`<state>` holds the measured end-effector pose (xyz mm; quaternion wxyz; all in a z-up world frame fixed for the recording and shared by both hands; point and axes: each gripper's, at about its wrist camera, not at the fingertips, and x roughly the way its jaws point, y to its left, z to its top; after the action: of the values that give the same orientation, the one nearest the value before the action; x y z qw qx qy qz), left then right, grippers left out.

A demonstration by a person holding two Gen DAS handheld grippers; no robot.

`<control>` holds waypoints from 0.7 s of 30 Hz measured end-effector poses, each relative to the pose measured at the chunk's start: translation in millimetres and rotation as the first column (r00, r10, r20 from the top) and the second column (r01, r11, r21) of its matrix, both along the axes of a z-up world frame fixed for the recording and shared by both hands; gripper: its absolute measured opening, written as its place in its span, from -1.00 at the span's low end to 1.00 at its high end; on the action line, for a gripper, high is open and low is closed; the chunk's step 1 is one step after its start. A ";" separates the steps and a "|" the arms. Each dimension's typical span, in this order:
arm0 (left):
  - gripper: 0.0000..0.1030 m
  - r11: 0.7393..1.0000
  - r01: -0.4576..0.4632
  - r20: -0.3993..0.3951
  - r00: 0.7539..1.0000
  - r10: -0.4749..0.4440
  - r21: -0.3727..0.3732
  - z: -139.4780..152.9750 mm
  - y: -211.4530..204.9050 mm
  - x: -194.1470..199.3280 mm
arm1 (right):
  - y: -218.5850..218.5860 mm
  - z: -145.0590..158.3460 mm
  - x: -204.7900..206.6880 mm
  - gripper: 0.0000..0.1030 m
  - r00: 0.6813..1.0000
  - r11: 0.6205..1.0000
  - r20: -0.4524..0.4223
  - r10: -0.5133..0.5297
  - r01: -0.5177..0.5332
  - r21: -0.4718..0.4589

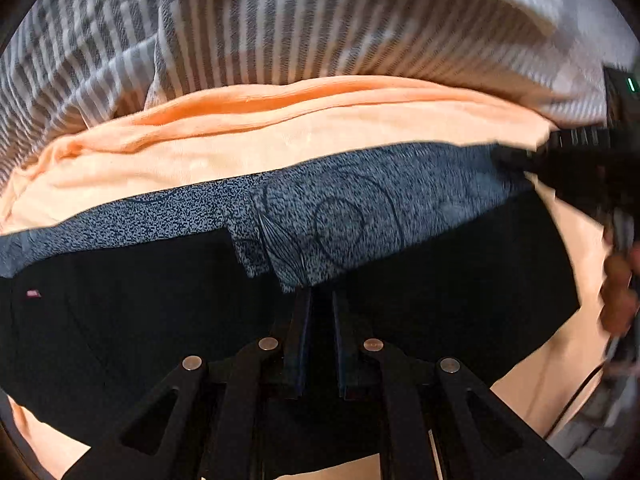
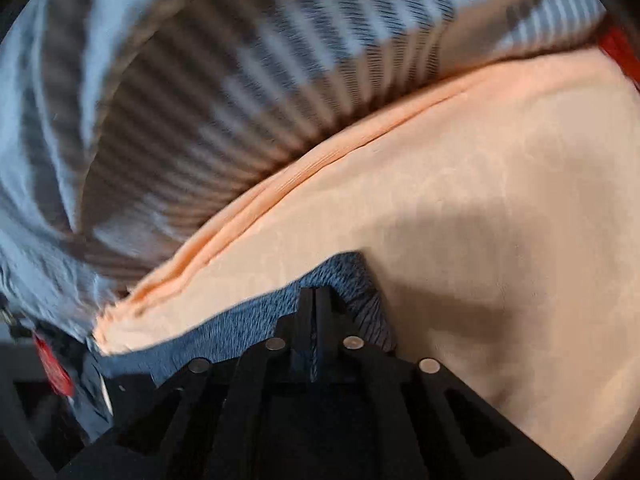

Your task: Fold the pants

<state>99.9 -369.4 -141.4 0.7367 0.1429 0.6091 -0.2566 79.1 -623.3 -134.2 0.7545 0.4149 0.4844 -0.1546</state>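
A striped grey-and-white bedcover fills the upper field from ten to two o'clock, rumpled and woven-looking. Over it lies a soft peach sheet serving as the folding surface. On that sheet, centre to six o'clock, the pants lie flat: black cloth with a speckled blue patterned band. The left gripper is clenched on the band's lower edge; the right gripper, pinched tight on the band's corner at three o'clock, probably readies a fold.
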 end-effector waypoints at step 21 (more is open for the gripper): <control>-0.77 0.999 -0.032 0.017 0.999 0.032 0.001 4.8 28.6 -34.7 | 58.2 30.2 -117.3 -0.93 0.992 0.990 -0.069 0.103 -0.109 -0.094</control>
<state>65.2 -340.8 -136.7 0.7459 0.1358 0.6050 -0.2432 -38.3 -565.1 -104.0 0.7652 0.3457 0.5216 -0.1510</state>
